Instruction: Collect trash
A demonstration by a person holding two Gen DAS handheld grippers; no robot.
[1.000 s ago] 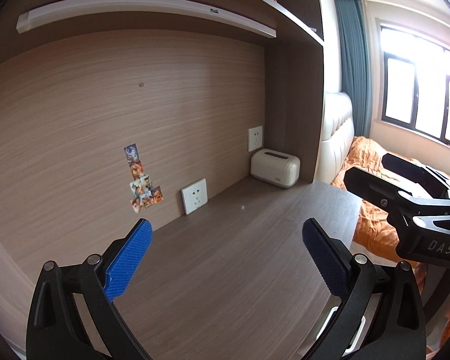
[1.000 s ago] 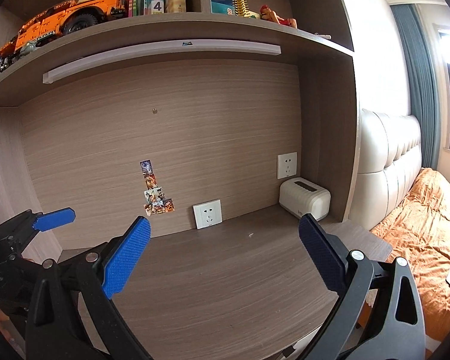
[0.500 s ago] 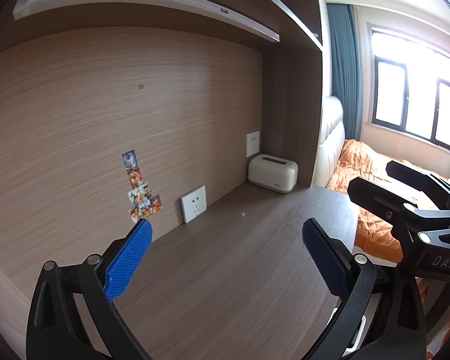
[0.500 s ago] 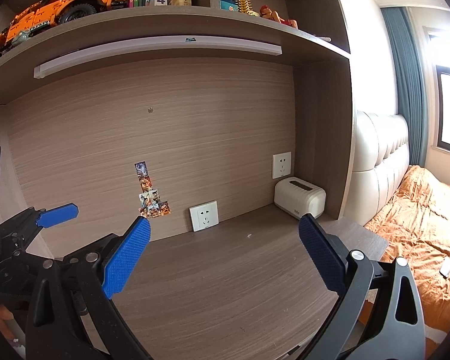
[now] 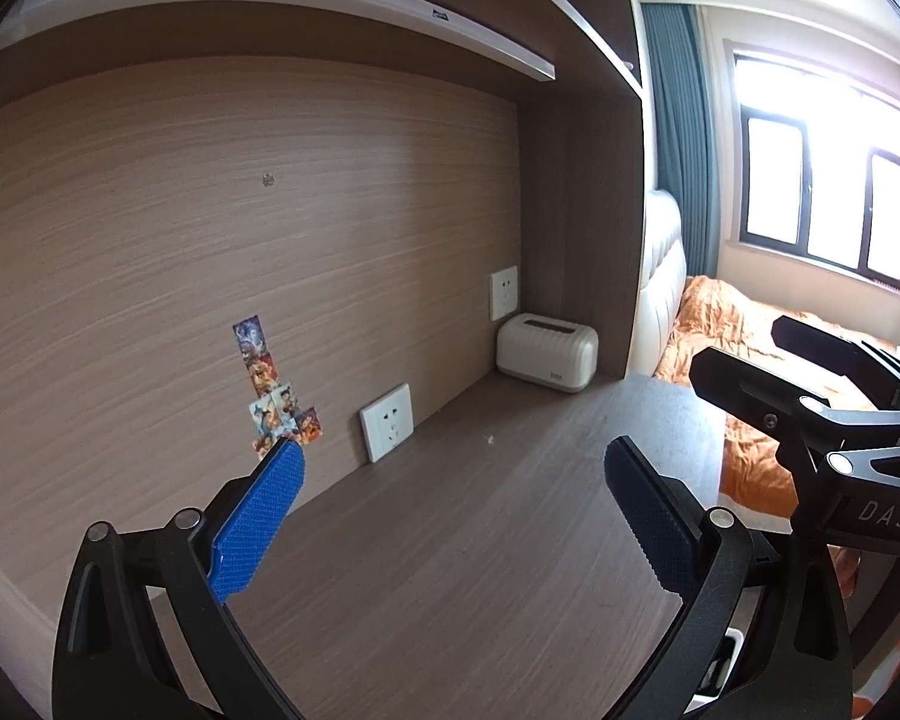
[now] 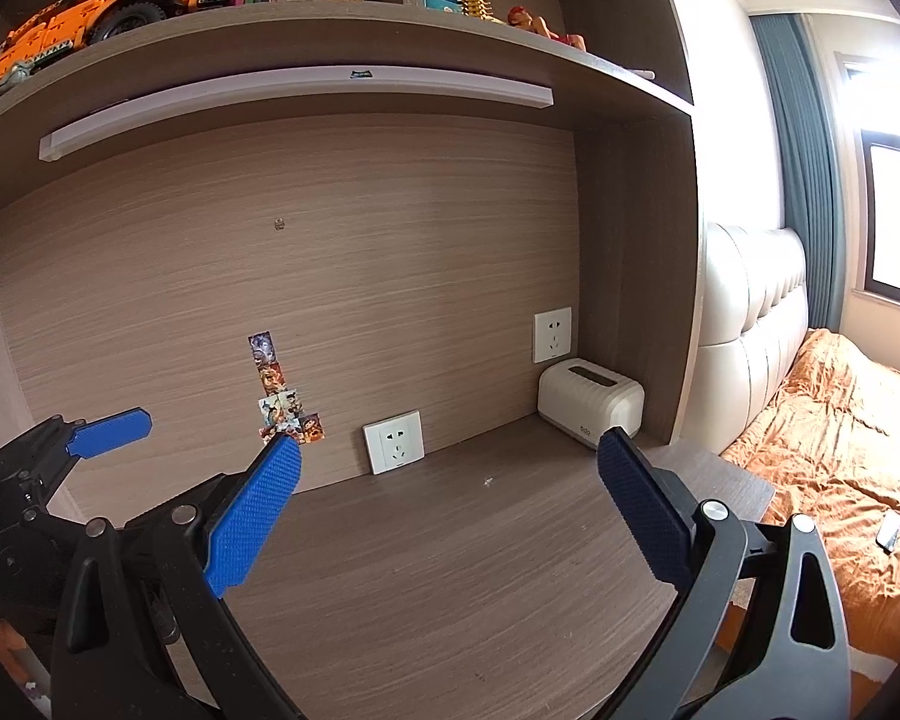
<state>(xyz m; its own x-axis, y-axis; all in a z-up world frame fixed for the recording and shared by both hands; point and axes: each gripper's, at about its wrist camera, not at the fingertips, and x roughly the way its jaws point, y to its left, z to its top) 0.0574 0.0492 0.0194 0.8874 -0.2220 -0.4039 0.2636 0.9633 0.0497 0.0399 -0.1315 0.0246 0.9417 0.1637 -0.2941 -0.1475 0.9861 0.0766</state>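
Note:
My left gripper (image 5: 453,516) is open and empty above the brown wooden desk (image 5: 450,570). My right gripper (image 6: 450,510) is open and empty above the same desk (image 6: 450,570). A tiny white speck (image 5: 489,437) lies on the desk near the back wall; it also shows in the right wrist view (image 6: 488,482). No other trash shows. The right gripper's black frame (image 5: 822,414) shows at the right of the left wrist view. The left gripper's blue pad (image 6: 111,431) shows at the left of the right wrist view.
A cream box (image 5: 547,360) stands in the desk's back right corner (image 6: 590,401). Two wall sockets (image 6: 393,441) and stickers (image 6: 279,396) are on the back panel. Shelves above hold an orange toy truck (image 6: 90,0) and books. A bed with orange bedding (image 6: 840,420) lies right.
Both wrist views have shifted slightly, showing more of the window and room at right. Both grippers stay open and empty.

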